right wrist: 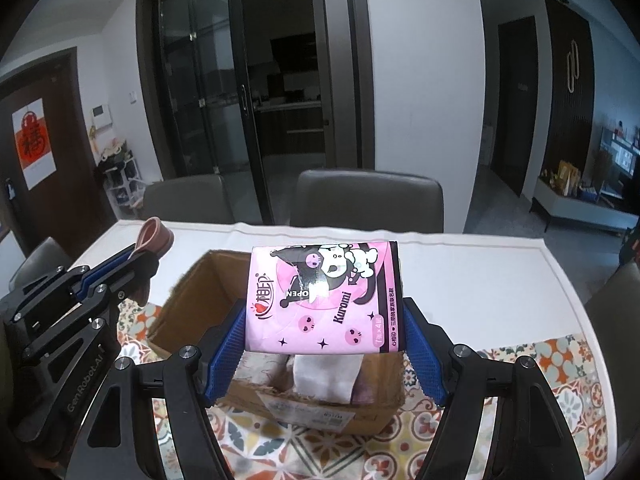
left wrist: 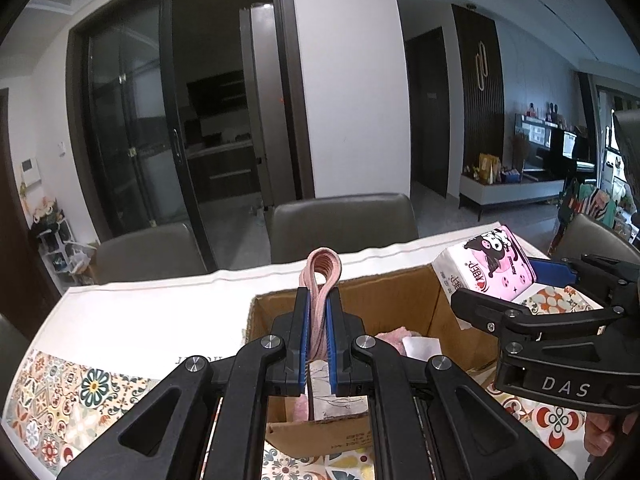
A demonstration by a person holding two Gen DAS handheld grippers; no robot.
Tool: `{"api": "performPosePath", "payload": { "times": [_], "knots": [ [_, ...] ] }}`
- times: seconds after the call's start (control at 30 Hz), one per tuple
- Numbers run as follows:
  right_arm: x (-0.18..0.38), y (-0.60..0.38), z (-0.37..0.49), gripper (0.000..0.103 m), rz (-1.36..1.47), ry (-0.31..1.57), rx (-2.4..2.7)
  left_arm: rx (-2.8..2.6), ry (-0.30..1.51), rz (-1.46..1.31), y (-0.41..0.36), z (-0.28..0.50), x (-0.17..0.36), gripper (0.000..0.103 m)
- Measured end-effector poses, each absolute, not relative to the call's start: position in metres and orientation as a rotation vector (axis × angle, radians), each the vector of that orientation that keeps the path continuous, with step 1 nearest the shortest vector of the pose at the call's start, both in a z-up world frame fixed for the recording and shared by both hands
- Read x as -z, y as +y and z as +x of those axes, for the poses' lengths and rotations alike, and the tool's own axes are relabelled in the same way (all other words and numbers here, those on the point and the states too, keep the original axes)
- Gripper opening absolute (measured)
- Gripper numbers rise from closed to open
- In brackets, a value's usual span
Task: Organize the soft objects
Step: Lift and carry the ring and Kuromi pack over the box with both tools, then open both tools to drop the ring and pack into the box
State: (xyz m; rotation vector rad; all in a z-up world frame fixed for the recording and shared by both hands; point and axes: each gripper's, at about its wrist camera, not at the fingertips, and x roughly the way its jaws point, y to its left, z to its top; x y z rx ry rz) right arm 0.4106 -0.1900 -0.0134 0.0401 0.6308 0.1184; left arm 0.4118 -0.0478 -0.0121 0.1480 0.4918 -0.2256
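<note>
We see the left hand-held gripper (left wrist: 318, 320) held level above the cardboard box (left wrist: 360, 304), its two blue pads narrow and pressed on a folded pink cloth (left wrist: 320, 276). The loop of the cloth stands up past the fingertips, over the near part of the box.

The right hand-held gripper (right wrist: 324, 340) is also above the box (right wrist: 188, 300), at its right side as the left wrist camera shows it, and it points a little toward the box. Its pads (right wrist: 226, 344) are set wide apart and grip a pink tissue pack (right wrist: 324, 296) (printed with a cartoon figure and the word "Kuromi") by its two short ends. The pack lies almost flat between them, lifted clear of the box.

Inside the box, below the pack, lie a white soft piece (right wrist: 324, 376) and something pink and fluffy (left wrist: 394, 340). The box stands on the bench (right wrist: 480, 280), on a patterned cover (right wrist: 540, 380) beside a plain white part. Behind the box, at the far edge of the bench, stand two grey chairs (right wrist: 368, 196).
</note>
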Motion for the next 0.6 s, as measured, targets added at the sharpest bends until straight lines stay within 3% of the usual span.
{"api": "performPosePath", "payload": {
  "times": [0.5,0.6],
  "knots": [
    [0.051,-0.195,0.458,0.074,0.037,0.758,-0.113,0.234,0.608,0.168,-0.058,0.447,0.050,0.010],
    [0.058,-0.194,0.462,0.074,0.032,0.777,-0.115,0.237,0.627,0.173,-0.059,0.449,0.055,0.019]
  ]
}}
